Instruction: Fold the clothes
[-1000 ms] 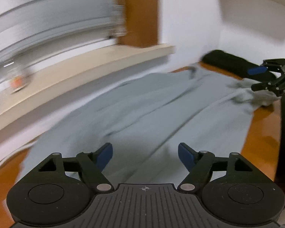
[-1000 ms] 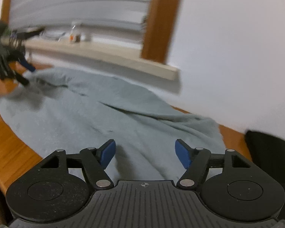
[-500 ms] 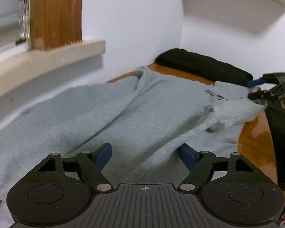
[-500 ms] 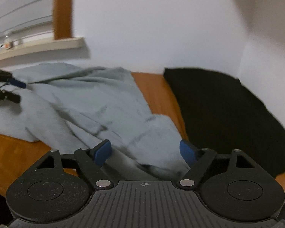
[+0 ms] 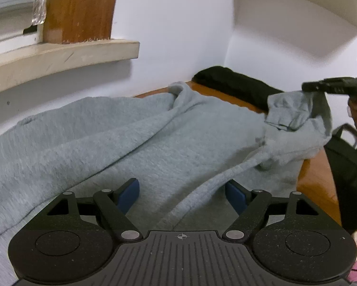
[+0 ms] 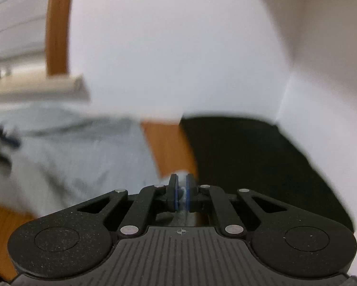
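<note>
White walls meet in a corner behind a wooden table [image 5: 314, 186], with a pale window sill [image 5: 59, 54] at left. On the table lies a grey fleece garment [image 5: 135, 143], spread wide and rumpled, with long diagonal ridges. A black garment [image 5: 238, 87] sits beyond it by the corner.

Handling, my estimate: soft, thick, limp fleece. Not fragile, not slippery; the nap should give the pads good bite. It will sag and drag its own weight when raised, so an edge or corner is the place to take hold, not the bulk.

Right gripper [image 6: 182, 191]: clenched on a tuft of the grey cloth, pale fabric showing between the blue pads. From the left wrist view that gripper [image 5: 321, 87] stands above the table's far right end with a flap of the garment hanging from it, raised clear of the surface. The right wrist view is blurred, so finer detail is lost.

Left gripper [image 5: 182, 194]: released, fingers spread wide, low over the near part of the garment. A fold ridge runs up between the fingers; whether the pads touch cloth I cannot tell.
</note>
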Action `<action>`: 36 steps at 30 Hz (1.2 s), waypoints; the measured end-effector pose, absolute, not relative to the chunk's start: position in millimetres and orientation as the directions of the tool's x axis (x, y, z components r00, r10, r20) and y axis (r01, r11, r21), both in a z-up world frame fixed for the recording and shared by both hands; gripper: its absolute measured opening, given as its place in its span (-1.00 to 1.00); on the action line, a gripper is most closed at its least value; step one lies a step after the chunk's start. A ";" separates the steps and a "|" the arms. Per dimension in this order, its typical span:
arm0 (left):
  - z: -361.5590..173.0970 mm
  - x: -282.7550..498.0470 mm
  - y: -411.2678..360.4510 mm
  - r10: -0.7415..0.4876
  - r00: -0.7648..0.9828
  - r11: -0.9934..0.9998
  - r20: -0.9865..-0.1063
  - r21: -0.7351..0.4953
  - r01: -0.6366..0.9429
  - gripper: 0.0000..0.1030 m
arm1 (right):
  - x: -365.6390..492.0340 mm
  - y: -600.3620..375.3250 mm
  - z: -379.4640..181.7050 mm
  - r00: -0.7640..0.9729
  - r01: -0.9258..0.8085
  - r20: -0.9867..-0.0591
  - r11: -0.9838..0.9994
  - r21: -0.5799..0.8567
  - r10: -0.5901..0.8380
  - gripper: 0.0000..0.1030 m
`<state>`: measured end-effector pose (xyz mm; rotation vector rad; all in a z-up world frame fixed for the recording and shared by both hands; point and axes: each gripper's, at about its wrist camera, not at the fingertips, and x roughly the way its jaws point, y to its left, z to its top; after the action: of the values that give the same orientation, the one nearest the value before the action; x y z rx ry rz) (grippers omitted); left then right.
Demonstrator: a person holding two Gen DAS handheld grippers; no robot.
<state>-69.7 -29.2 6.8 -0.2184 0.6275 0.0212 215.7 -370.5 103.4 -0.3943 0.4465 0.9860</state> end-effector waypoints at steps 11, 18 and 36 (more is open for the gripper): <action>5.7 -69.9 -30.7 -0.033 0.808 0.979 -0.588 -0.182 -0.093 0.75 | 221.3 -373.4 59.0 0.469 -0.835 -0.641 0.542 -0.097 0.608 0.06; 5.3 -78.2 -33.9 -0.066 0.807 0.979 -0.587 -0.194 -0.061 0.85 | 219.7 -426.5 31.6 0.474 -0.771 -0.654 0.637 0.015 0.589 0.41; 5.7 -98.4 -34.6 -0.092 0.813 0.974 -0.575 -0.221 -0.046 0.85 | 229.6 -274.4 168.4 0.545 -0.831 -0.342 0.546 -0.102 0.765 -0.94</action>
<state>-98.4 -34.6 5.7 -0.2297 0.6227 -0.0243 229.6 -274.4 168.4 -0.2656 0.2709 0.9600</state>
